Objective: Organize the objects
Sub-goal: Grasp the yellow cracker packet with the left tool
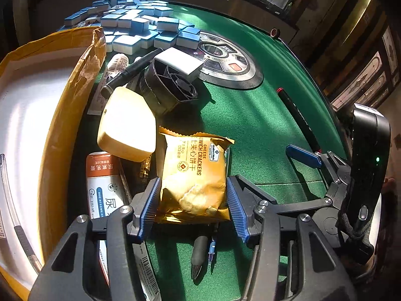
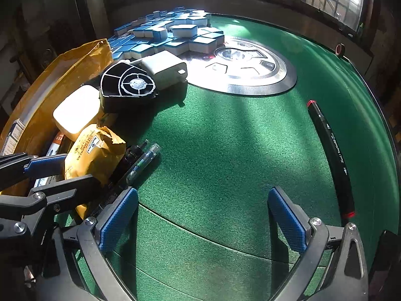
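A golden packet of cheese sandwich crackers lies on the green felt table between the blue pads of my left gripper. Both pads rest against its sides, so the gripper is shut on it. The right wrist view shows the same packet at the left, with the left gripper's fingers around it. My right gripper is wide open over bare felt with nothing between its pads. A black marker with red ends lies just to its right.
A taped cardboard box stands open at the left. Beside it lie a cream case, a black fan housing, an ointment carton and a clear tube. Several blue mahjong tiles are heaped behind, by the round centre panel.
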The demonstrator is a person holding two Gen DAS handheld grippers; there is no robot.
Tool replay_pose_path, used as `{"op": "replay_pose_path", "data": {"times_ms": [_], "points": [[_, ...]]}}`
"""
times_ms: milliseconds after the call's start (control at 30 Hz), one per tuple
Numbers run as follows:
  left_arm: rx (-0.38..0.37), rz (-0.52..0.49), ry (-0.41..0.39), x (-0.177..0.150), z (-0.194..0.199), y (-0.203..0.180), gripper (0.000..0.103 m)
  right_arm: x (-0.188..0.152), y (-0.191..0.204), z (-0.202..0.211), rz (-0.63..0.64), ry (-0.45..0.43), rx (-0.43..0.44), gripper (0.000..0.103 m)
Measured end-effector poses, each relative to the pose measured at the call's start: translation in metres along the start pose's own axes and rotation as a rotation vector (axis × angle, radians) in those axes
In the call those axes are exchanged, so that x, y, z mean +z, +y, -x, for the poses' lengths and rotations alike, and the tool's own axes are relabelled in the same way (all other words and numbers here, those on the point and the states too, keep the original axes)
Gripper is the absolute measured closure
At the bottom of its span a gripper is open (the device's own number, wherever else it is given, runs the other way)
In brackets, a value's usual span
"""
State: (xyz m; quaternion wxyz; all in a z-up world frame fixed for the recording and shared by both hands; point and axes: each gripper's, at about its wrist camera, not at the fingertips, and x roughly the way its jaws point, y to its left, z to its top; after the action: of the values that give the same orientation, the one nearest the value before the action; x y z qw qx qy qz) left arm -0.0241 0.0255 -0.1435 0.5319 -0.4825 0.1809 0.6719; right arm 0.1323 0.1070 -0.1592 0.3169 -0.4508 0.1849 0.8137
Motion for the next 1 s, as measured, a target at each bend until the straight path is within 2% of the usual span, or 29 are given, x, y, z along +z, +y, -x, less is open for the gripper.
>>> {"op": "replay_pose_path", "data": {"times_ms": [200, 800, 1000], "points": [[0.001, -0.011, -0.009, 0.000, 0.002, -0.001, 0.060, -0.002, -0.001, 0.000, 0.003, 0.000, -0.001, 0.001], [-0.047, 0.050, 0.007, 0.000, 0.003, 0.015, 0.060, -0.003, 0.000, 0.000, 0.003, 0.000, -0.001, 0.001], [-0.038, 0.045, 0.001, -0.001, 0.004, 0.015, 0.061, -0.003, -0.001, -0.001, 0.004, 0.000, -0.001, 0.001]]}}
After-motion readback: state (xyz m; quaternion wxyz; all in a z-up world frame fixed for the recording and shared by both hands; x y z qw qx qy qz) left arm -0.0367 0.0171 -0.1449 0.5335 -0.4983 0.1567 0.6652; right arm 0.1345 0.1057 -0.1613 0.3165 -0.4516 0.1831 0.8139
